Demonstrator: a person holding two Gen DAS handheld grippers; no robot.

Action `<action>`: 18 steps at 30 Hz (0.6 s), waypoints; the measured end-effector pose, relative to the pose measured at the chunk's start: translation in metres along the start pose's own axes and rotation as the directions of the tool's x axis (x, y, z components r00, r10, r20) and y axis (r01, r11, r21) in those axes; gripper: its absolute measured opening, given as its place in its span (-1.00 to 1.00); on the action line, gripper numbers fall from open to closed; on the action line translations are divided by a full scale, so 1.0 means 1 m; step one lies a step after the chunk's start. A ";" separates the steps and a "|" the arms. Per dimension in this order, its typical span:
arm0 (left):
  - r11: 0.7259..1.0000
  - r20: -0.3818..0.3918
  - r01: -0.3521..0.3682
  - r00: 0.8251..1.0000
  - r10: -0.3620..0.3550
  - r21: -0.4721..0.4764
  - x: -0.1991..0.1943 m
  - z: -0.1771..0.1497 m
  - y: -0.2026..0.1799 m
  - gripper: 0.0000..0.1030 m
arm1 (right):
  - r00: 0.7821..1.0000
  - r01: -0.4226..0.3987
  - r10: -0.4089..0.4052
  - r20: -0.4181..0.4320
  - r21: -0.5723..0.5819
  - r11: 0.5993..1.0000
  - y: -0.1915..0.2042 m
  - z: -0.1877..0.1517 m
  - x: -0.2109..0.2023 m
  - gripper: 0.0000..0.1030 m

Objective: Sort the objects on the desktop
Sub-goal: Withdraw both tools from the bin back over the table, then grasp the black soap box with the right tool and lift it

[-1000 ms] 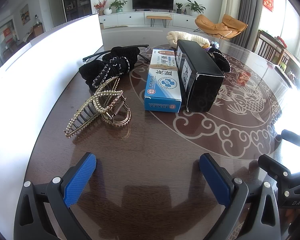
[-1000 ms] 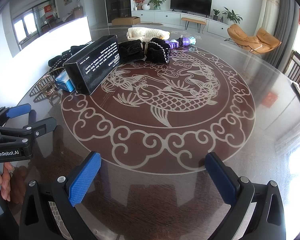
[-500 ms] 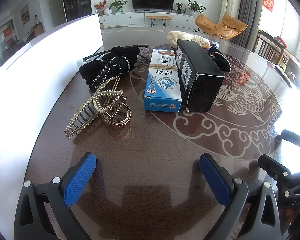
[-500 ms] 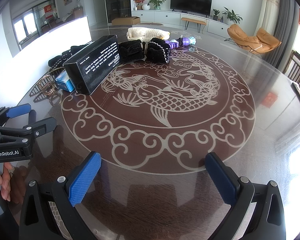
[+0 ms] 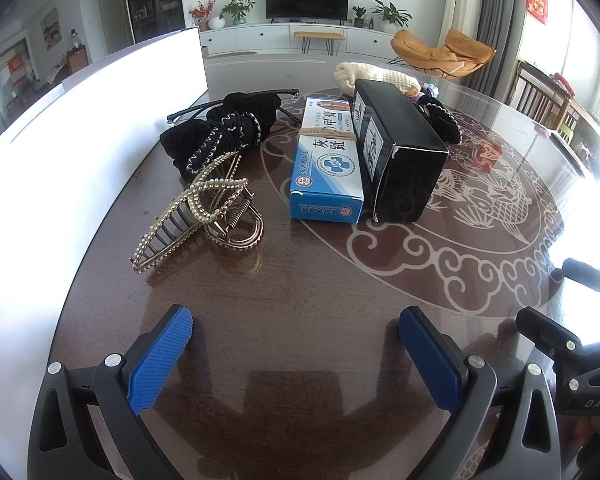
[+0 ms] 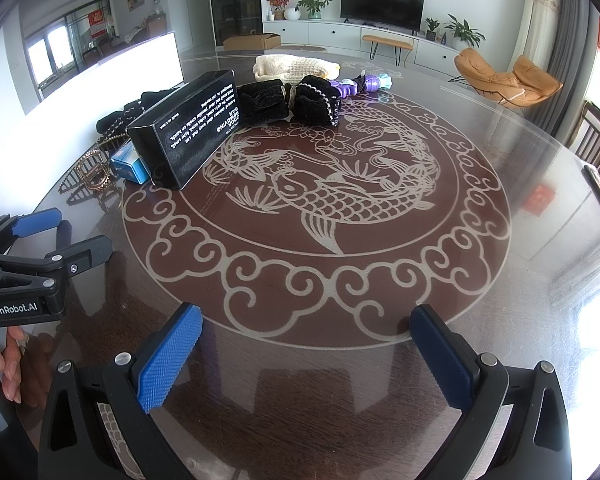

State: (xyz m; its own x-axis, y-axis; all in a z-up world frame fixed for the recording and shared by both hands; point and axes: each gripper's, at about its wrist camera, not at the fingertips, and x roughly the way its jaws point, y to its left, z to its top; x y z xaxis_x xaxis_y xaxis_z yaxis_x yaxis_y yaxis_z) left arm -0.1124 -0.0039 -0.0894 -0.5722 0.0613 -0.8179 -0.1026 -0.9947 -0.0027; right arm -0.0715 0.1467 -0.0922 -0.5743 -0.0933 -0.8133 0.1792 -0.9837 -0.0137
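Left wrist view: the left gripper [image 5: 296,344] is hovering low over the dark glossy surface [image 5: 300,288], its blue-padded jaws standing wide apart and holding nothing. Ahead of it, a gold hair claw [image 5: 198,212] is lying on its side, its long axis running from near-left to far-right. Behind the claw, a black beaded hair accessory [image 5: 220,132] is resting, with dark eyeglasses [image 5: 188,112] just beyond it. A blue-and-white medicine box [image 5: 327,160] is lying flat, its long axis pointing away from the camera, its side touching a black box [image 5: 400,148] that is lying parallel to it.

Right wrist view: the right gripper [image 6: 306,354] is likewise gaping fully, with nothing between its pads, above the carp inlay. The black box [image 6: 188,128] is pointing its long axis diagonally, near-left to far-right. Beyond it, a black velvet scrunchie [image 6: 296,100], a cream knitted item [image 6: 296,66] and a purple-and-teal toy [image 6: 360,84] are sitting near the far edge. The left gripper [image 6: 66,234] is showing at the left edge.
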 end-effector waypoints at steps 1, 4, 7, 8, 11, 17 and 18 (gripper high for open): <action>1.000 0.000 0.001 1.000 -0.001 -0.001 0.000 0.000 0.000 1.00 | 1.000 0.000 0.000 0.000 0.000 1.000 0.000 0.000 0.000 1.00; 1.000 0.001 0.001 1.000 -0.001 -0.001 0.000 0.001 0.001 1.00 | 1.000 -0.016 0.015 -0.023 -0.024 1.000 0.000 0.005 0.004 1.00; 1.000 0.001 0.001 1.000 -0.001 -0.001 0.000 0.001 0.001 1.00 | 0.997 -0.018 0.011 -0.079 -0.084 0.996 0.002 0.032 0.013 1.00; 1.000 0.001 0.001 1.000 -0.001 -0.001 0.000 0.001 0.001 1.00 | 0.999 -0.014 0.009 -0.051 -0.087 0.996 0.002 0.044 0.010 1.00; 1.000 0.000 0.001 1.000 -0.001 -0.001 0.000 0.001 0.001 1.00 | 0.996 -0.061 0.064 0.063 -0.039 0.997 0.005 0.086 -0.006 1.00; 1.000 0.001 0.002 1.000 -0.002 -0.001 0.000 0.000 0.001 1.00 | 0.981 -0.193 0.191 0.044 0.056 0.980 0.038 0.154 0.019 1.00; 1.000 0.001 0.002 1.000 -0.002 0.000 0.000 0.001 0.001 1.00 | 0.977 -0.212 0.211 0.030 0.068 0.975 0.043 0.159 0.027 1.00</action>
State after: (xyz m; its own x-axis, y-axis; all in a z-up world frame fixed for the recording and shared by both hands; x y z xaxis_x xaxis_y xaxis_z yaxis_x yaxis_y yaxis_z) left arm -0.1134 -0.0047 -0.0893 -0.5725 0.0629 -0.8175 -0.1032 -0.9947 -0.0043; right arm -0.2059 0.0772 -0.0223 -0.5472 -0.3029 -0.7803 0.2421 -0.9497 0.1989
